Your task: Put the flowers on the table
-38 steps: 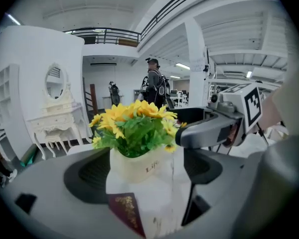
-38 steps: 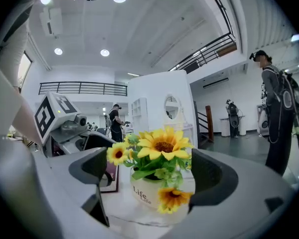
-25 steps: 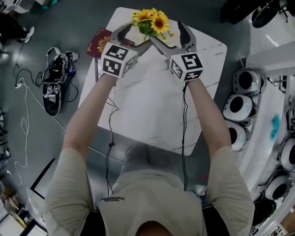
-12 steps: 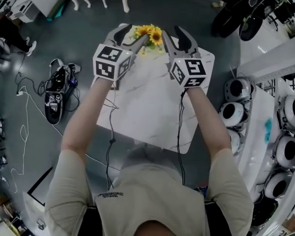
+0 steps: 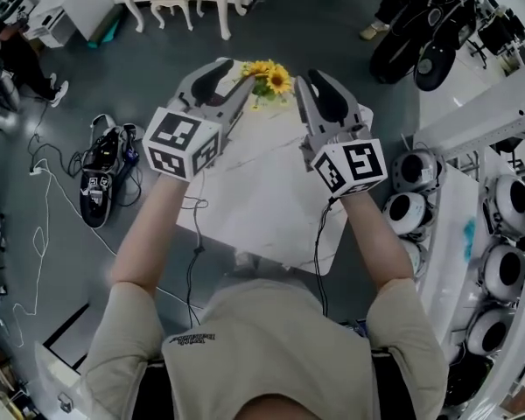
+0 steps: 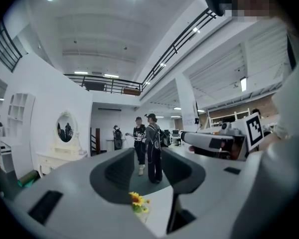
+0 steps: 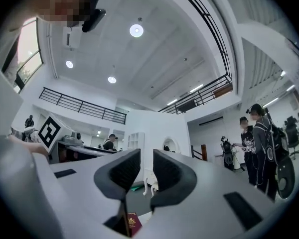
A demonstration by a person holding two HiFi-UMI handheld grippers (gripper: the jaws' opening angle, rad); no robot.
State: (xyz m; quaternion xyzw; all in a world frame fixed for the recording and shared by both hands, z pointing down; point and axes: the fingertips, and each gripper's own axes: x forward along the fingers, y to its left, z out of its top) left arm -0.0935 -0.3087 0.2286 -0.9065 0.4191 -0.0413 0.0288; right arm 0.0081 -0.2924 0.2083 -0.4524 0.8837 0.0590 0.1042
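On the far edge of the white worktop (image 5: 262, 199) sit the yellow flowers (image 5: 268, 77). Over the worktop, the left gripper (image 5: 220, 84) and the right gripper (image 5: 319, 103) hang near the flowers, one on each side. Both pairs of fingers are closing, a gap still shows, and nothing is between them.

Yellow and green flowers (image 5: 268, 77) at twelve o'clock, white table (image 5: 262, 195) with grey veins, dark red booklet (image 7: 133, 224), possibly gold-crested
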